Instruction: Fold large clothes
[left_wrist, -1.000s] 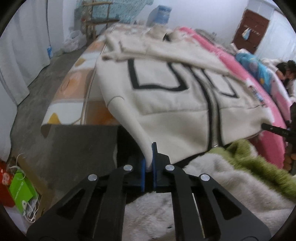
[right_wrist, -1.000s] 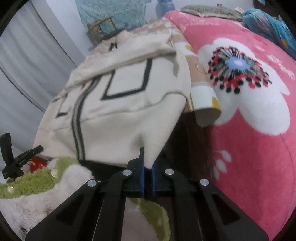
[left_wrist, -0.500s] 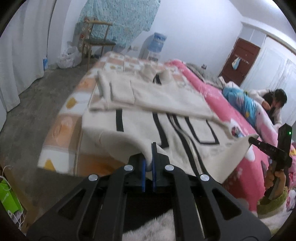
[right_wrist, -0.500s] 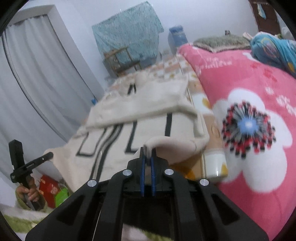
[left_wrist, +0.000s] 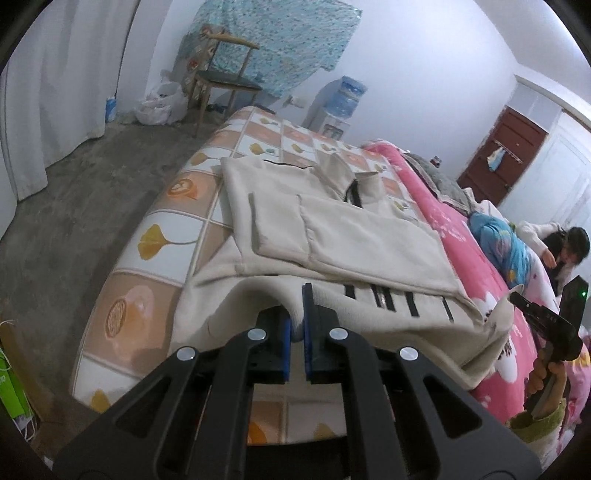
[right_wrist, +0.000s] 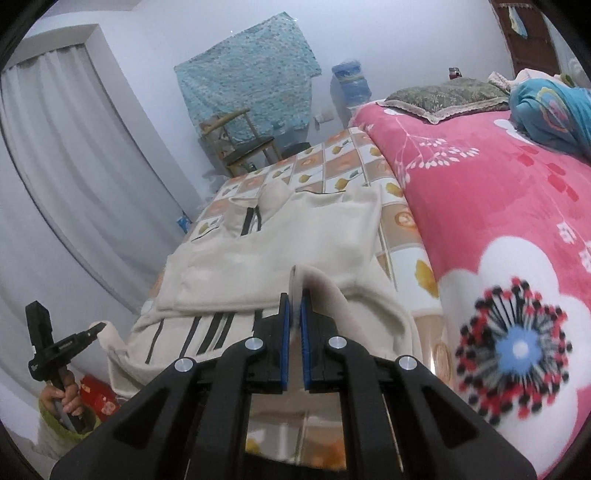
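Cream fleece fills both near views: we have the jacket's (left_wrist: 343, 243) hem pinched at its two lower corners. Our left gripper (left_wrist: 296, 317) is closed to a narrow slit on a fold of fabric, and our right gripper (right_wrist: 294, 314) is clamped the same way on the other corner. The jacket lies on the bed (left_wrist: 155, 236), spread over the tiled sheet beside the pink blanket (right_wrist: 498, 206), sleeves already folded across the body, collar at the far end.

We judge the cloth thick, soft and fairly heavy: it sags between our grips and drapes instead of holding a line, so corner grips suit it, and the bulky hem seems unlikely to slip out.

Beyond, the black stripes and zip are mostly hidden under the sleeves. How much fabric sits inside each grip is hidden by the fingers. Far objects blur at the rim.
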